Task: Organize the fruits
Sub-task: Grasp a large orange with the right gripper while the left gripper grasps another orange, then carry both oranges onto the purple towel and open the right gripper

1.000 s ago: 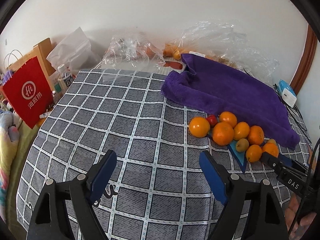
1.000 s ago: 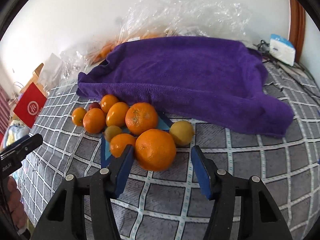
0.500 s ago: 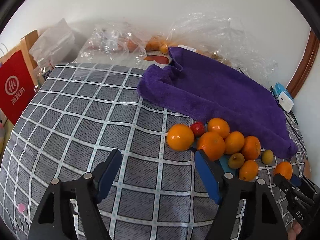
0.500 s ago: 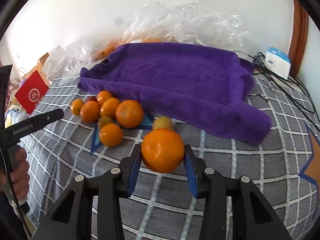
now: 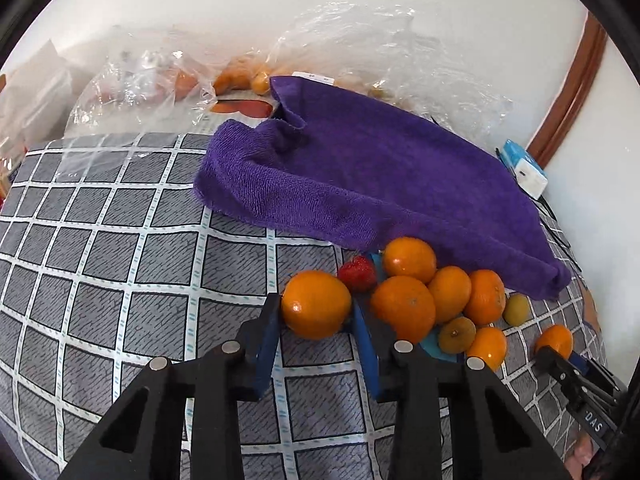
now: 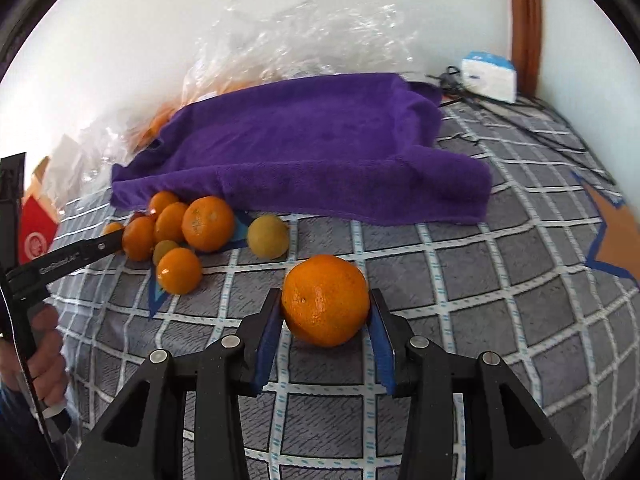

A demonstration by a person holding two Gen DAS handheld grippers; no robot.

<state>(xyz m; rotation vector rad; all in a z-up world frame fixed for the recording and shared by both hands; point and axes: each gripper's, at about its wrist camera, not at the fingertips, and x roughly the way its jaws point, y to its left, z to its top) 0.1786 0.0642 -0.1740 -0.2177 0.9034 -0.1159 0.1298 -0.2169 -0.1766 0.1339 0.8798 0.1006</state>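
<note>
So the left gripper (image 5: 316, 312) has its blue pads snug around a round orange fruit (image 5: 316, 305) at lower centre, while the right gripper (image 6: 325, 312) pinches another glossy orange (image 6: 325, 300) mid-frame, above the grey checked cloth (image 6: 500, 280).

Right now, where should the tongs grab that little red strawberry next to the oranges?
Pinch the strawberry gently across its fat middle, coming down from above and from the far left. Only that side opens onto the bare checked cloth. The oranges crowd its right, and the big orange in the left tongs blocks its near side.
</note>
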